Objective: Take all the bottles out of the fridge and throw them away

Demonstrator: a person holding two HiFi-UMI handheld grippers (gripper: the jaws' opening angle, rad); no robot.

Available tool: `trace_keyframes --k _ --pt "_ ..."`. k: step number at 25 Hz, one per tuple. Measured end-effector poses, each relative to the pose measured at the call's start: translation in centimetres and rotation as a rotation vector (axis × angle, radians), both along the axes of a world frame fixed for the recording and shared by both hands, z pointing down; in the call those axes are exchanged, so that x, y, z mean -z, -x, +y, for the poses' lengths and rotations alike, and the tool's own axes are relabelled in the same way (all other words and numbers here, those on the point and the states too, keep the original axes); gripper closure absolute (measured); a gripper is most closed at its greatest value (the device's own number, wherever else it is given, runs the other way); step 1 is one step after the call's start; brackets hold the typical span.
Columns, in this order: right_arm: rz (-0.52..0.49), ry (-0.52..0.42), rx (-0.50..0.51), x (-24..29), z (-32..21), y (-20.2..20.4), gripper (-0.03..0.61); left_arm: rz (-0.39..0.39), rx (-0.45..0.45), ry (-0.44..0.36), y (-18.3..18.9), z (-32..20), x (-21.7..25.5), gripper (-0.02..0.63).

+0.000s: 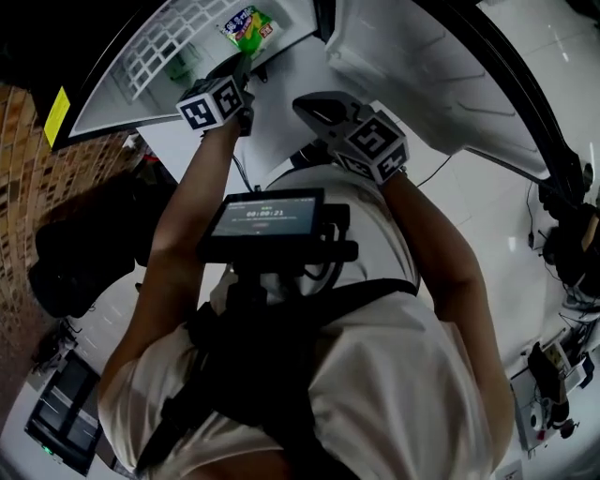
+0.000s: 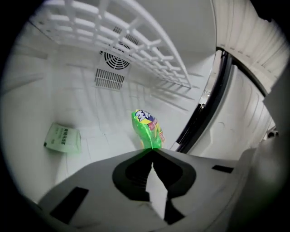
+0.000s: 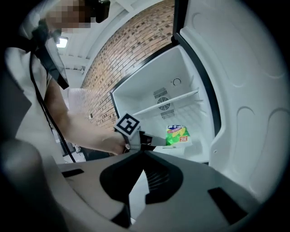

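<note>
No bottle shows in any view. A green snack bag (image 2: 147,129) stands on the white fridge floor (image 2: 104,145). My left gripper (image 2: 152,152) reaches into the fridge, and its tips meet on the bag's lower edge, pinching it. The right gripper view has the same grip from the side, with the left gripper (image 3: 164,142) at the green bag (image 3: 176,134). In the head view the bag (image 1: 249,28) lies just past the left gripper (image 1: 246,61). My right gripper (image 3: 144,152) hangs outside the fridge, shut and holding nothing.
A pale green box (image 2: 63,138) lies at the left of the fridge floor. A white wire shelf (image 2: 136,45) spans overhead, with a fan vent (image 2: 115,59) on the back wall. The open fridge door (image 3: 244,90) stands to the right, a brick wall (image 3: 131,50) to the left.
</note>
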State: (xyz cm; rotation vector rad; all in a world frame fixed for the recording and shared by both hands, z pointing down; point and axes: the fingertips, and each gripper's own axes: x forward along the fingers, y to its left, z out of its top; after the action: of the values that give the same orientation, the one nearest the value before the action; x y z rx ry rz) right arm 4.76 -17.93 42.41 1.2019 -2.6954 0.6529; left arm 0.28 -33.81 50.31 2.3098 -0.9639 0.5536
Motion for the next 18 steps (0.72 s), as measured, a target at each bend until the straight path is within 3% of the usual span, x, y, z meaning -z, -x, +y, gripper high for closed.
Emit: trace_keyframes --k 3,8,14,18 --pt "-0.001 0.007 -0.049 -0.4 0.6 0.3 0.581 0.034 -0.027 -0.022 2.1 3.6 0.9 0.591" --pt "0.025 0.032 -0.102 -1.6 2.3 0.1 0.582 0.015 -0.142 -0.142 4.1 9.2 1.2 0.591" --pt "0.013 -0.002 -0.028 -1.1 3.4 -0.9 0.582 -0.013 -0.148 -0.205 4.7 15.2 1.3 0.591" --pt "-0.024 -0.013 0.042 -1.3 4.8 -1.4 0.581 -0.076 -0.180 -0.241 4.5 19.3 1.1 0.591"
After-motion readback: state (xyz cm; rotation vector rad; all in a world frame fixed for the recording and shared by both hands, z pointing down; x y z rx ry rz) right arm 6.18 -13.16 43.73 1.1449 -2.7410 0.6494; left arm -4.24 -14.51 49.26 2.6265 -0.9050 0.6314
